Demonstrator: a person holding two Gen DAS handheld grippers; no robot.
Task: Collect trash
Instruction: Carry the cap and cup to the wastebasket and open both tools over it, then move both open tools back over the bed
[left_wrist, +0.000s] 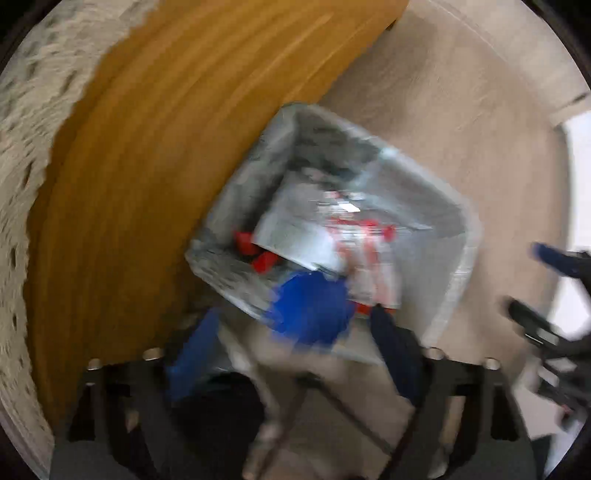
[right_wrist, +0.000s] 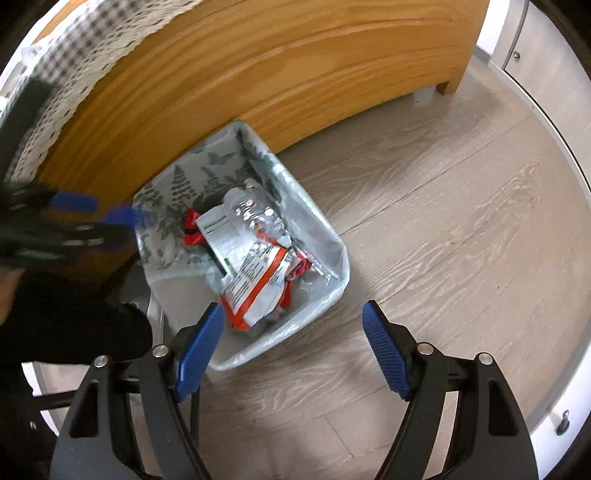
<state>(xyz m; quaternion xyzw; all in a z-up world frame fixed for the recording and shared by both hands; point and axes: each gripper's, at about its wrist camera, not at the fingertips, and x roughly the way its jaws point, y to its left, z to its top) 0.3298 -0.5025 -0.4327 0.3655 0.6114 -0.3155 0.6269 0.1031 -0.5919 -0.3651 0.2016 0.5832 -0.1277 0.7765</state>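
A small trash bin (right_wrist: 338, 273) lined with clear plastic and printed with ferns stands on the floor against a wooden cabinet; it also shows, blurred, in the left wrist view (left_wrist: 458, 266). Inside lie silver and red-and-white snack wrappers (right_wrist: 255, 280) and red scraps (right_wrist: 192, 229). In the left wrist view a blue crumpled piece (left_wrist: 310, 310) hangs blurred over the bin's near rim, between my open left gripper's fingers (left_wrist: 299, 328). My right gripper (right_wrist: 293, 321) is open and empty, just above the bin's near corner. The left gripper shows blurred at the right wrist view's left edge (right_wrist: 92, 214).
The wooden cabinet (right_wrist: 258, 74) with a lace-edged checked cloth (right_wrist: 74, 62) on top stands behind the bin. Pale wood-look floor (right_wrist: 461, 221) spreads to the right. White furniture (right_wrist: 524, 62) lines the far right. A dark sleeve (right_wrist: 66, 317) shows at lower left.
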